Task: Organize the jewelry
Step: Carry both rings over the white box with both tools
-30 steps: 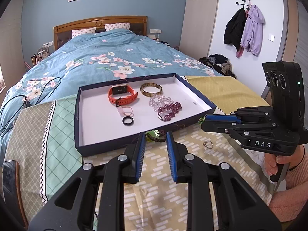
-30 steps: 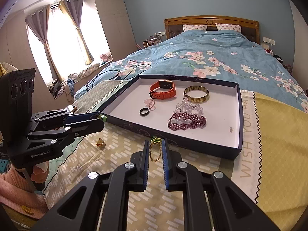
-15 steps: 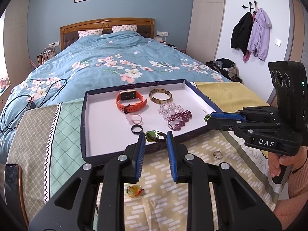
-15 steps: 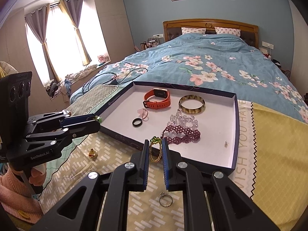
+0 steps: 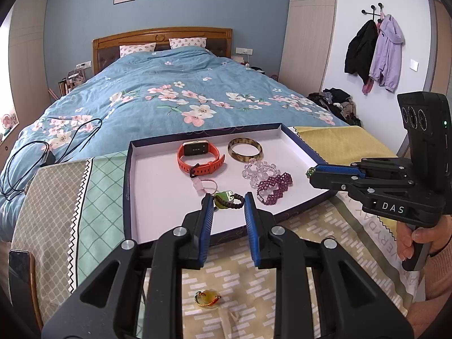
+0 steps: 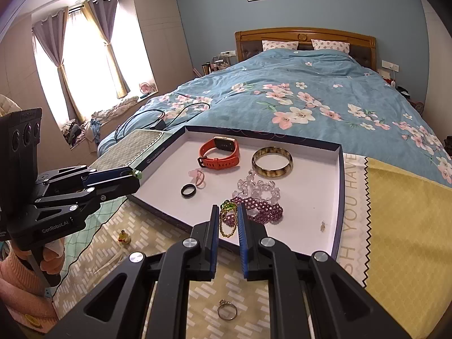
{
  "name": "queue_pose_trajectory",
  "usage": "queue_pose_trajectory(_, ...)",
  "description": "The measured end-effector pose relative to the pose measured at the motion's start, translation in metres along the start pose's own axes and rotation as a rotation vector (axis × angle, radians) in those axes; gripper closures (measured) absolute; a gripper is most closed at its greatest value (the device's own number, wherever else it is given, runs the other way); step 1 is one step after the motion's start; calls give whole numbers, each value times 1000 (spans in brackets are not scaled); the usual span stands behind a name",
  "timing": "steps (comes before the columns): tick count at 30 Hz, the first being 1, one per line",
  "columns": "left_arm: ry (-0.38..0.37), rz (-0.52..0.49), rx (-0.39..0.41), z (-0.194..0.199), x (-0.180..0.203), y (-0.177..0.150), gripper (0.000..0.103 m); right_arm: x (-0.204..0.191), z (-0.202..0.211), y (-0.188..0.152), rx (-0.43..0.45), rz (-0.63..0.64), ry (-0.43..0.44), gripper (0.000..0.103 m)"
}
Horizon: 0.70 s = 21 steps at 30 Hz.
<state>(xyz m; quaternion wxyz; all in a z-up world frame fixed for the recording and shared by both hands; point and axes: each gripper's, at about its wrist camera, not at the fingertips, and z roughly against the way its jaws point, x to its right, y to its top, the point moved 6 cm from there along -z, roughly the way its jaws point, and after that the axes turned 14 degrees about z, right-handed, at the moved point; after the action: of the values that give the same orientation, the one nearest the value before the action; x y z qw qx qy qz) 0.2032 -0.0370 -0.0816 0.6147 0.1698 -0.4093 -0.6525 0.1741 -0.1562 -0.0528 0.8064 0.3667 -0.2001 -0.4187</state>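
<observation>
Left gripper (image 5: pixel 226 204): black with blue pads, pinching a dark braided cord bracelet with a green stone (image 5: pixel 227 200), held over the near edge of the tray
Right gripper (image 6: pixel 228 214): jaws nearly together, gripping a thin gold chain with a green bead cluster (image 6: pixel 227 217) that dangles over the tray's near part
Tray: shallow white box lid with navy walls (image 6: pixel 339 197), resting on a patterned cloth at the foot of the bed
In the tray: orange smartwatch (image 5: pixel 201 158), brown mottled bangle (image 5: pixel 245 150), clear crystal bead bracelet (image 5: pixel 258 171) touching a purple beaded bracelet (image 5: pixel 273 187), small pink cord charm (image 5: pixel 204 184), plain black ring (image 6: pixel 188 190)
Outside the tray: amber pendant with red cord (image 5: pixel 207 298) on the beige brick-print cloth (image 5: pixel 234 279); thin metal ring (image 6: pixel 227 308) on the same cloth beneath the right gripper
Beyond: bed with blue floral duvet (image 5: pixel 169 93) and wooden headboard; black cable lying on the duvet
Hands: a pink-sleeved hand (image 5: pixel 418 240) grips each handle
</observation>
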Motion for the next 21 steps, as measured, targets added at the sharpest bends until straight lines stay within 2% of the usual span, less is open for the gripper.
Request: queue_pose_trajectory(21,21,37,-16,-24,-6,16,80,8,-26,3,-42,1,7,92)
